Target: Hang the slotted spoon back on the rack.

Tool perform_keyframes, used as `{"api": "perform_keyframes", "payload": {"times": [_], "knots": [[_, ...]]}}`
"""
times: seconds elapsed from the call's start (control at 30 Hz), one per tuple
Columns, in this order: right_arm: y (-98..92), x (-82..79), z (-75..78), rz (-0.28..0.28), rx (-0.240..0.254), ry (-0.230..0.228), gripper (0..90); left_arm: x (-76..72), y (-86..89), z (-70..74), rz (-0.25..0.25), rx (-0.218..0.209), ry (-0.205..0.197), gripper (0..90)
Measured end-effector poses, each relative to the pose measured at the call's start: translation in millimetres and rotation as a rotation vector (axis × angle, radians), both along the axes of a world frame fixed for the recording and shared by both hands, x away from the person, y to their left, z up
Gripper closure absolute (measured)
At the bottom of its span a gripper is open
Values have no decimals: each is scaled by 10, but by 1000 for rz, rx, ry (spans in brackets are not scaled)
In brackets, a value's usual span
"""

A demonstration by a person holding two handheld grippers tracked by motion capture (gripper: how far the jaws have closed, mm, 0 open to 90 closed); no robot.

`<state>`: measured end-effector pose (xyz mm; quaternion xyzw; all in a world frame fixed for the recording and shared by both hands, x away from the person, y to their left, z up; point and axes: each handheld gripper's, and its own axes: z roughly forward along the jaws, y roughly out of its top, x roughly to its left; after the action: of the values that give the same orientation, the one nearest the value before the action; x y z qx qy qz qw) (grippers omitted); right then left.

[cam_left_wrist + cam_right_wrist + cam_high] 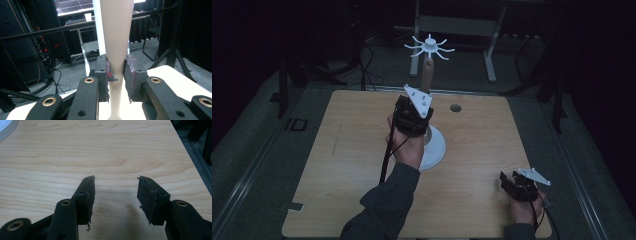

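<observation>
Now left tongs (pixel 117 75) clamped on tan tapered post (pixel 116 37) over white round base (pixel 434 147); right tongs (pixel 116 195) apart.

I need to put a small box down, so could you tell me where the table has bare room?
The table is bare along its whole left side, and between the white base and the right gripper. The middle is crowded: the left gripper clamps the stand's post there.
</observation>
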<state>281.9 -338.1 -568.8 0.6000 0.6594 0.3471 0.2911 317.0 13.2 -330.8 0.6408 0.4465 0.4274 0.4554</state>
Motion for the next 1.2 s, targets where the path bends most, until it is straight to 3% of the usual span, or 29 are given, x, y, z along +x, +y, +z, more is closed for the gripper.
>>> {"api": "perform_keyframes", "payload": {"times": [0.13,0.57,0.87,1.2], "knots": [[2,-1,1,0,1,1,477,62,2,-12,10,5,20,741],[-1,-1,-5,0,-1,5,477,134,-24,-5,19,19,17,726],[2,2,-12,0,-2,11,469,74,31,4,-30,-17,-2,620],[-3,2,-15,0,-2,13,462,-30,38,10,-108,-32,17,519]]}}
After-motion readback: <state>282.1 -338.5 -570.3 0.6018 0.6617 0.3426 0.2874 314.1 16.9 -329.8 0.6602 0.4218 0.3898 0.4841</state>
